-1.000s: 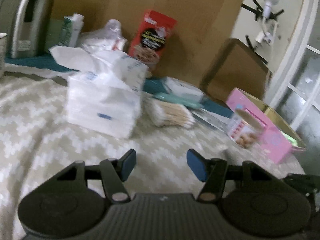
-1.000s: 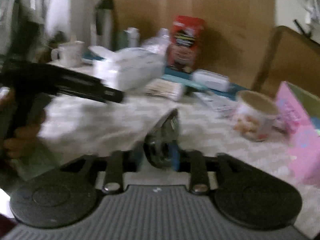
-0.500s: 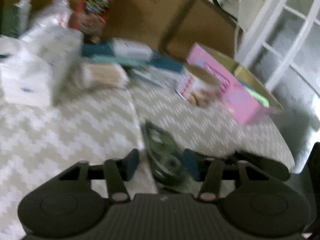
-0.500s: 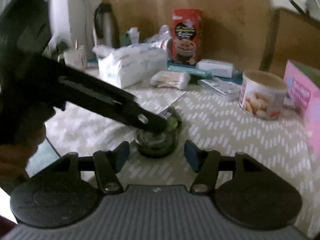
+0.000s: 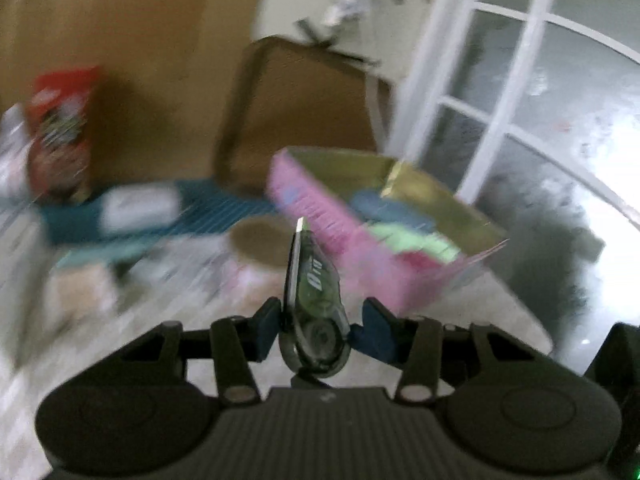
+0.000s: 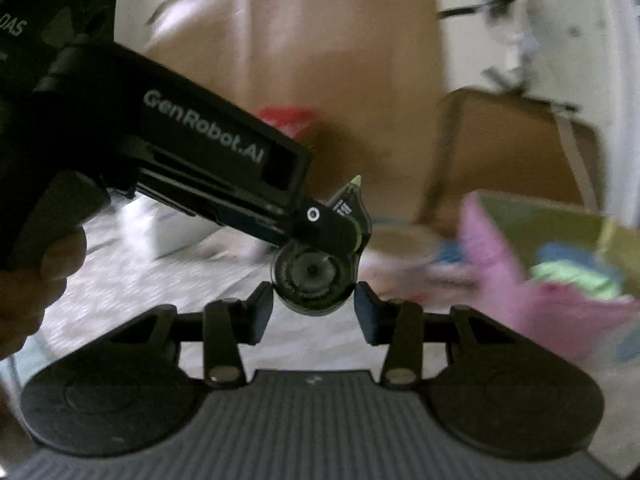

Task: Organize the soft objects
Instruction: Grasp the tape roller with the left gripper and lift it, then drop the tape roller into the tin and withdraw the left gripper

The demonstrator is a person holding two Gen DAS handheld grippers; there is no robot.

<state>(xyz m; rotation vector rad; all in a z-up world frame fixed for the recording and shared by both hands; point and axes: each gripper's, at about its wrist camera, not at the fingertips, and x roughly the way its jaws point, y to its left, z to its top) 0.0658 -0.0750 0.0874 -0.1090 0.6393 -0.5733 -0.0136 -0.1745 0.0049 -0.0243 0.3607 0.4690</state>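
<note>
My left gripper point(image 5: 318, 326) clamps a dark, translucent green correction-tape dispenser point(image 5: 314, 304), wheel end nearest me, its pale tip pointing away and up, lifted clear of the zigzag cloth point(image 5: 168, 300). My right gripper point(image 6: 314, 307) stands parted just under the round body. Farther right sits the pink box point(image 5: 360, 248).

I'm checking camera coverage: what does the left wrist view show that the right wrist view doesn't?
Only left wrist: the paned window. Only right wrist: the left hand-held gripper from outside, jaws having just been closing onto the tape dispenser, and the hand holding it. Both: that dispenser, the pink box, the red box.
</note>
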